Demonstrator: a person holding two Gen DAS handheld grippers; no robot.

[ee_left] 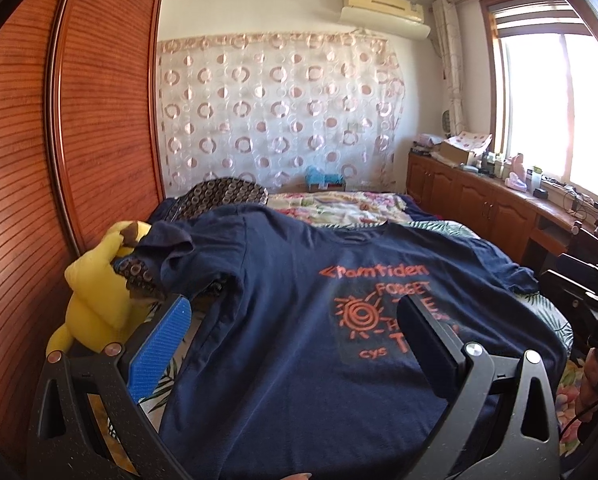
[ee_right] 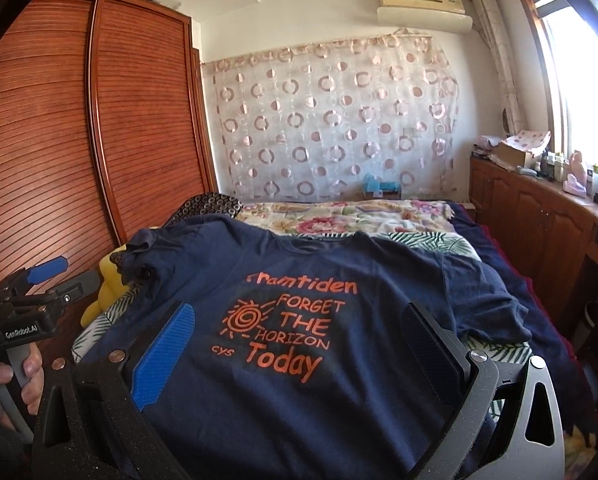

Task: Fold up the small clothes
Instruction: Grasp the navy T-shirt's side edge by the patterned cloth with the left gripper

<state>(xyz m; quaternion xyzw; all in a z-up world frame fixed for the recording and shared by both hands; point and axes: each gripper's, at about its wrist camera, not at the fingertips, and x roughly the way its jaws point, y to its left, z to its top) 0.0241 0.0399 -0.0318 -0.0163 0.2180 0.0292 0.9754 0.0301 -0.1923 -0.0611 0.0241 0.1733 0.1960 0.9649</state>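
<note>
A navy T-shirt [ee_left: 283, 264] with orange print lies spread front-up on the bed, its collar at the far end and its hem nearest me. The left sleeve [ee_left: 171, 248] is rumpled beside a plush toy. My left gripper [ee_left: 295, 320] hovers open over the shirt's lower part, with its blue pad [ee_left: 159, 348] past the shirt's left edge and nothing between the fingers. In the right wrist view the T-shirt [ee_right: 203, 248] fills the bed, and my right gripper [ee_right: 295, 332] stands open above the print. A hand [ee_right: 11, 376] holds the left gripper [ee_right: 65, 276] off to the left.
A yellow plush toy [ee_left: 95, 300] leans at the bed's left side against a slatted wooden wardrobe [ee_left: 99, 120]. A floral quilt [ee_left: 339, 208] and a dark ring-patterned cloth [ee_left: 227, 192] lie beyond the shirt. Cluttered wooden cabinets [ee_left: 479, 196] run under the window on the right.
</note>
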